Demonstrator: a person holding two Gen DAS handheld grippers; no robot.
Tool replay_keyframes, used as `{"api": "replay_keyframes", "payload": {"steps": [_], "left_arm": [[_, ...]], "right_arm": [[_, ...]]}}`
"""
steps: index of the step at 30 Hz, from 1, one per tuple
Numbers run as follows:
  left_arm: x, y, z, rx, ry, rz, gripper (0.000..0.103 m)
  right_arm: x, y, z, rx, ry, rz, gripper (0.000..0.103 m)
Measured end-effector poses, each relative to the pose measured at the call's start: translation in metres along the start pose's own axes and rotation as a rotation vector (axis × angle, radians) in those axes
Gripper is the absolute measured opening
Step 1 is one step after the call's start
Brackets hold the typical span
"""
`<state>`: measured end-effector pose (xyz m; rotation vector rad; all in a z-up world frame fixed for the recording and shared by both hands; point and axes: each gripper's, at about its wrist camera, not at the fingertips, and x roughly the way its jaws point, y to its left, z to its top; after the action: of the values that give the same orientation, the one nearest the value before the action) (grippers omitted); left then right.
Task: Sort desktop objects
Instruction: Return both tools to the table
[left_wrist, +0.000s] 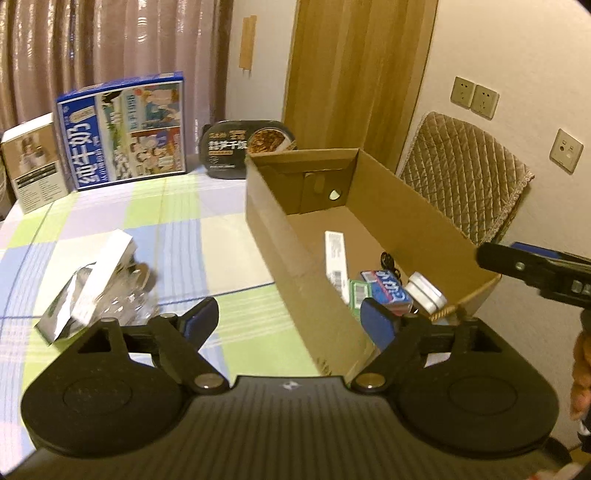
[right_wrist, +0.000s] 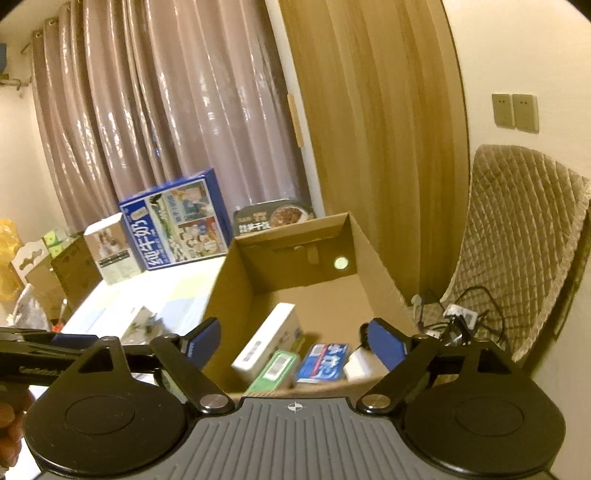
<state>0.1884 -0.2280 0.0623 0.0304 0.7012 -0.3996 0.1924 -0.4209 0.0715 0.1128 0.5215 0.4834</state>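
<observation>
An open cardboard box (left_wrist: 273, 236) stands on the checked tablecloth (left_wrist: 177, 229). Inside lie a long white box (left_wrist: 335, 254), a green box (left_wrist: 357, 295), a blue and red pack (left_wrist: 388, 291) and a silver tin (left_wrist: 428, 291). The right wrist view shows the same box (right_wrist: 236, 280), white box (right_wrist: 269, 339) and blue pack (right_wrist: 323, 363). Left of the box a white carton (left_wrist: 107, 266) lies on shiny clear items (left_wrist: 125, 302). My left gripper (left_wrist: 290, 319) is open and empty, astride the box's near left wall. My right gripper (right_wrist: 295, 339) is open and empty over the box's near end.
At the table's back stand a blue milk carton (left_wrist: 122, 129), a white box (left_wrist: 35, 162) and a black meal tray (left_wrist: 247, 147). A chair with a quilted cover (left_wrist: 465, 177) is right of the box, with cables (right_wrist: 458, 317) on its seat. Curtains hang behind.
</observation>
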Motion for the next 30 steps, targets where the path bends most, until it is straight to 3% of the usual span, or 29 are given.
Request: {"api": "replay_keyframes", "payload": {"steps": [4,15,30], "left_arm": [[-0.019,0.011,-0.016,-0.011,0.009,0.016,0.084],[-0.071,0.056,-0.064,-0.041,0.047,0.099,0.086],[-0.121,0.113,-0.093,-0.097,0.046,0.189,0.086]], "right_arm": [[-0.018,0.02,-0.011,0.006,-0.003,0.028,0.095],[-0.034,0.078,-0.039,-0.039,0.054,0.115,0.099],[-0.032,0.122,-0.058,-0.099,0.091,0.175,0.101]]}}
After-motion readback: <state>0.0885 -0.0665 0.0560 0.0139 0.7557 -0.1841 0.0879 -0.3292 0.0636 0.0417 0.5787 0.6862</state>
